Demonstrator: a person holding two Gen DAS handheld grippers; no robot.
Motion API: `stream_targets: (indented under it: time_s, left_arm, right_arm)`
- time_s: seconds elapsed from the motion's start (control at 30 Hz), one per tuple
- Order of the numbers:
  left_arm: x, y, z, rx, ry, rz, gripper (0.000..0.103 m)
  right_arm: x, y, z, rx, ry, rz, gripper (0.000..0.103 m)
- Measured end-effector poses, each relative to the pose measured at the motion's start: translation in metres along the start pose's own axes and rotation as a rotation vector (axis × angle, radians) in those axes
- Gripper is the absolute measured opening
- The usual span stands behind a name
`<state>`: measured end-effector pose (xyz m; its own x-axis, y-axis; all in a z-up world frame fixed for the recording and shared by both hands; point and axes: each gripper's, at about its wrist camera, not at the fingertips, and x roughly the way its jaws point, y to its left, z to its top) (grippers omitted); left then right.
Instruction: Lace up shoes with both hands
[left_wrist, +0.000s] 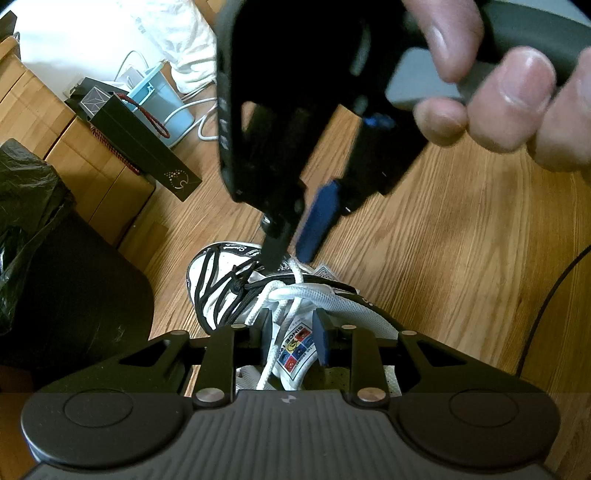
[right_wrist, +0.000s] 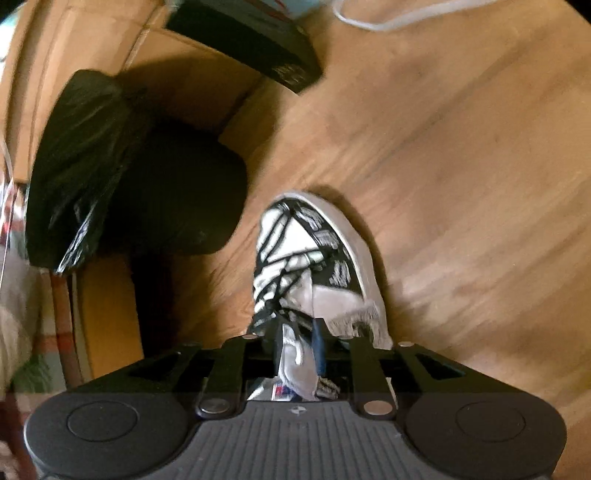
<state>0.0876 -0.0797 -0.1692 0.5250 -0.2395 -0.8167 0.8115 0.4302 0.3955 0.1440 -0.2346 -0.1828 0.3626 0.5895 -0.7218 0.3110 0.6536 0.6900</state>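
Here, low in the left wrist view, the left gripper (left_wrist: 293, 334) has its two fingers set narrowly on either side of the white lace (left_wrist: 271, 354) and the printed tongue (left_wrist: 295, 352) of the shoe (left_wrist: 236, 291); whether the pads actually pinch them I cannot tell. Above it, at frame centre, the right gripper (left_wrist: 291, 249) points down at the shoe's top, its dark finger and blue finger (left_wrist: 319, 221) parted, a hand (left_wrist: 491, 99) clenched on its handle at the upper right. In the right wrist view (badly blurred) the fingers stand slightly apart around white material. The shoe sits mid-frame on the wooden floor (left_wrist: 461, 240), a black bin (left_wrist: 66, 295) at its left, cardboard boxes (left_wrist: 85, 162) beyond.
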Motion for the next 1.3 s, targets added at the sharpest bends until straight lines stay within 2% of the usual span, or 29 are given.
stream_targets:
  time_s: [0.17, 0.27, 0.37, 0.7, 0.9, 1.03, 1.13, 1.27, 1.3]
  left_arm:
    - [0.000, 0.000, 0.000, 0.003, 0.000, 0.000, 0.027]
    - [0.001, 0.002, 0.000, 0.004, -0.001, -0.001, 0.027]
    - [0.001, 0.001, 0.000, 0.004, -0.002, -0.001, 0.028]
    - [0.002, 0.002, 0.001, 0.004, -0.002, 0.000, 0.029]
    - [0.002, 0.000, 0.001, 0.004, -0.002, 0.001, 0.029]
    - [0.001, 0.000, 0.000, 0.007, -0.002, 0.002, 0.029]
    - [0.001, 0.000, 0.000, 0.006, -0.002, 0.003, 0.029]
    - [0.001, 0.000, 0.000, 0.007, -0.003, 0.002, 0.029]
    - [0.001, 0.000, 0.000, 0.008, -0.003, 0.002, 0.029]
  right_arm:
    - [0.001, 0.008, -0.008, -0.073, 0.007, -0.011, 0.021]
    - [-0.001, 0.017, -0.010, -0.137, -0.016, -0.026, 0.009]
    - [-0.003, 0.020, -0.009, -0.165, -0.031, -0.040, 0.005]
    - [-0.012, 0.020, -0.001, -0.185, -0.102, -0.054, 0.004]
    - [-0.004, 0.019, -0.004, -0.149, -0.043, -0.017, 0.015]
    - [-0.002, 0.020, -0.008, -0.155, -0.028, -0.031, 0.016]
    - [0.000, 0.019, -0.009, -0.162, -0.013, -0.033, 0.016]
    - [-0.001, 0.021, -0.012, -0.198, -0.018, -0.046, 0.005]
    - [-0.001, 0.022, -0.012, -0.209, -0.022, -0.050, 0.005]
